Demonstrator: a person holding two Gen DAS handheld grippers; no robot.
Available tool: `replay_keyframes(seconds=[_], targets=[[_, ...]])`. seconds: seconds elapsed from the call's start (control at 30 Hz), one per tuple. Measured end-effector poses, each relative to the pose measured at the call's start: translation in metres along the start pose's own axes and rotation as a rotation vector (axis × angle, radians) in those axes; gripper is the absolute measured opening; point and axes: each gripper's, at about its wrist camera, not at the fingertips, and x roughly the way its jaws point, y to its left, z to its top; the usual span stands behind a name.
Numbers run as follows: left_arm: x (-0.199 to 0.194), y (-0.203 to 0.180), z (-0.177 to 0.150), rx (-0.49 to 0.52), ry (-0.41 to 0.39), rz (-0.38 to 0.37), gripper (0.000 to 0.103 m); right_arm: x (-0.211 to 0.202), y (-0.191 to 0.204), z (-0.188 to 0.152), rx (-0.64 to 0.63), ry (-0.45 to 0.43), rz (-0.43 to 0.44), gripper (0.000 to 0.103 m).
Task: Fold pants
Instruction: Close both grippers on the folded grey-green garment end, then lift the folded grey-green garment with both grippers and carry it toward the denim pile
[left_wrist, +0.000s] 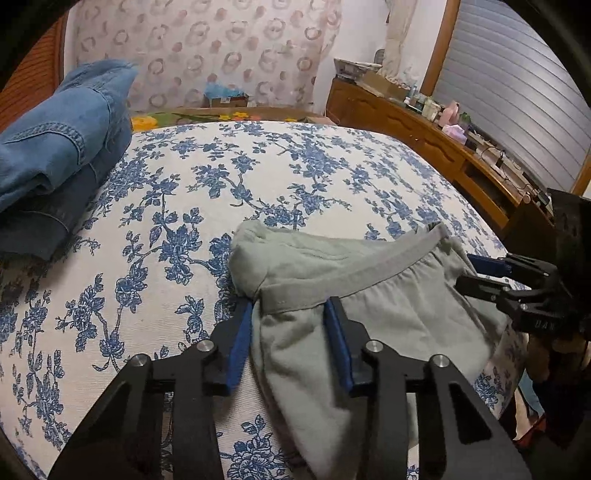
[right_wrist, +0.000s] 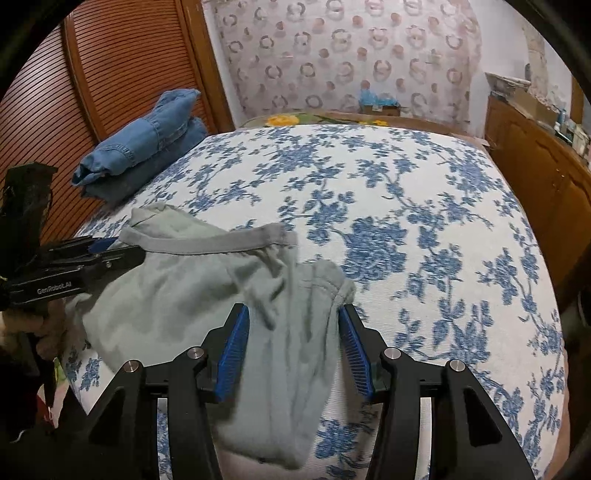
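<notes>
Grasp phase of the fold. The grey-green pants (left_wrist: 369, 295) are lying bunched at the near edge of the bed (left_wrist: 258, 166), part of them hanging over the edge toward the person. The left gripper (left_wrist: 290, 314) is straddling the elastic waistband (left_wrist: 369, 266), cloth between its blue pads (left_wrist: 236, 350); the jaws are standing apart around the fabric, and a firm pinch is not readable, so the grip cannot be told. The right gripper (right_wrist: 293, 325) is straddling a gathered bunch of the same pants, jaws standing half open, and the pads are not clearly pressing, so that grip cannot be told either. Folded jeans (right_wrist: 147, 147) are sitting well apart at the far left of the bed, judged already done. Next move is calling for both claws clamping firmly, then lifting and spreading the pants flat before doubling them over. Risk: loose cloth slipping out.
</notes>
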Motion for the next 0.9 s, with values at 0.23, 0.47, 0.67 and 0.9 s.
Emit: replay_keyframes(seconds=[0.23,0.47,0.67,0.9], targets=[[-0.012,-0.004,0.000,-0.006,-0.030,-0.023,0.021,0.000,0.000,-0.002,0.007,-0.007,0.032,0.039],[-0.027,-0.012,0.001,0.015,-0.075,-0.027,0.018,-0.004,0.000,-0.006,0.007,-0.024,0.053,0.012],[-0.040,-0.018,0.003,0.029,-0.111,-0.029,0.017,-0.017,0.006,-0.005,-0.009,-0.074,0.050,0.010],[-0.061,-0.024,0.010,0.053,-0.172,-0.016,0.016,-0.038,0.017,0.001,-0.045,-0.152,0.036,0.010]])
